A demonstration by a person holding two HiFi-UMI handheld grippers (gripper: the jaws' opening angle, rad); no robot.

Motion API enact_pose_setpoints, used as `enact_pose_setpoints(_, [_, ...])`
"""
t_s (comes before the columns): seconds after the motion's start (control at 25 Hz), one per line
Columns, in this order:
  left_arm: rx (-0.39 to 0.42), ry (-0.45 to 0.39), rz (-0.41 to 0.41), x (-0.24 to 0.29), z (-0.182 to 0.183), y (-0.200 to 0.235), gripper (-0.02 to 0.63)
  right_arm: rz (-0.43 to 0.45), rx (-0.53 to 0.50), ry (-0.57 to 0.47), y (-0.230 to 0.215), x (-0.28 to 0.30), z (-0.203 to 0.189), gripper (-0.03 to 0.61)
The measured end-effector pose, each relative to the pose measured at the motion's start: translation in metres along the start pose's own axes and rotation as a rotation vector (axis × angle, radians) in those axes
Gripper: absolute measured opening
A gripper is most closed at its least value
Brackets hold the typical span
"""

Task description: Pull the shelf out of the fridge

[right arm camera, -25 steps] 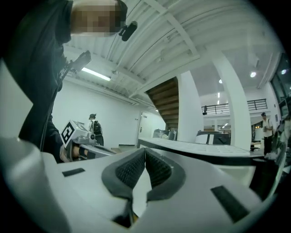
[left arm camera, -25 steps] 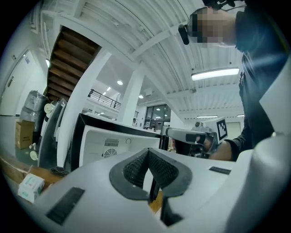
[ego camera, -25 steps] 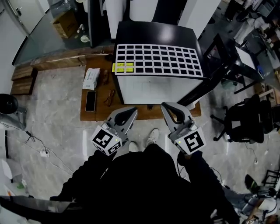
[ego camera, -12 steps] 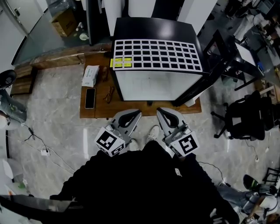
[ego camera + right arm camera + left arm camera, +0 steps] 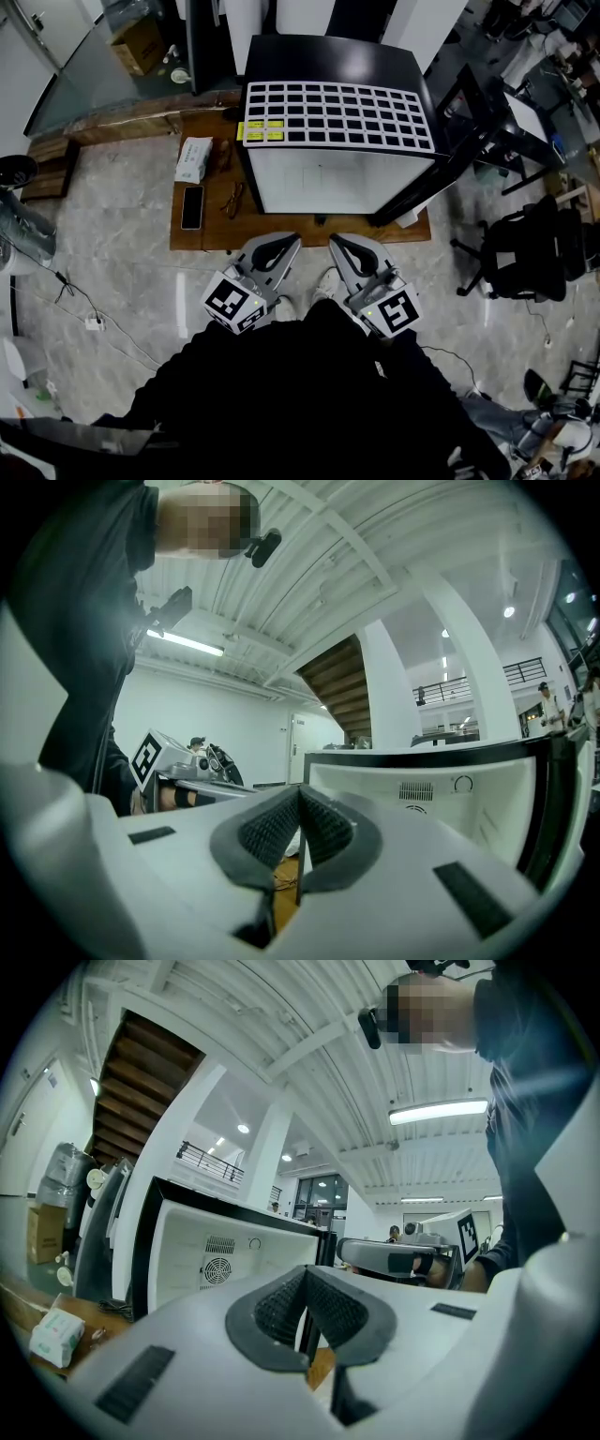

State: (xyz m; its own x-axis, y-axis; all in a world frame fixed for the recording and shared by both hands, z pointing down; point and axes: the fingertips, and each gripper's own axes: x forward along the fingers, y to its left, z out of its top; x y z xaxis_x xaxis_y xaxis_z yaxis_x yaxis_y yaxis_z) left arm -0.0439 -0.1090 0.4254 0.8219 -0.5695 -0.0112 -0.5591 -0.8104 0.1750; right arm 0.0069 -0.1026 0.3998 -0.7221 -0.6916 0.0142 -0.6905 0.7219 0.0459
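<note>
A white wire-grid shelf (image 5: pixel 337 117) lies flat on the black top of the small fridge (image 5: pixel 328 61). The fridge's white inside (image 5: pixel 337 183) faces me and looks bare, with a fan grille on its back wall (image 5: pixel 217 1269). Its black door (image 5: pixel 427 192) stands swung out at the right. My left gripper (image 5: pixel 289 240) and right gripper (image 5: pixel 336 240) hover side by side in front of the opening, short of it. Both are shut with nothing between the pads (image 5: pixel 281 1307) (image 5: pixel 323 827). Each gripper view shows the other gripper (image 5: pixel 394 1258) (image 5: pixel 178 780) alongside.
The fridge stands on a low wooden platform (image 5: pixel 202 234) that also carries a tissue pack (image 5: pixel 193 158), a phone (image 5: pixel 191 207) and glasses (image 5: pixel 234 200). An office chair (image 5: pixel 525 253) stands to the right. My shoes (image 5: pixel 325 281) are just behind the grippers.
My right gripper has sunk and shifted left, closer to the left gripper. The left gripper has barely moved. Both stay shut and empty.
</note>
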Motion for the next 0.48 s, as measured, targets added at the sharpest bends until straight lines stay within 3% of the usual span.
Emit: enact_pose_setpoints(0.48, [0.009, 0.005, 0.007, -0.0011, -0.0018, -0.0023, 0.006, 0.017, 0.028, 0.013, 0.0028, -0.0001, -0.0061, 0.006])
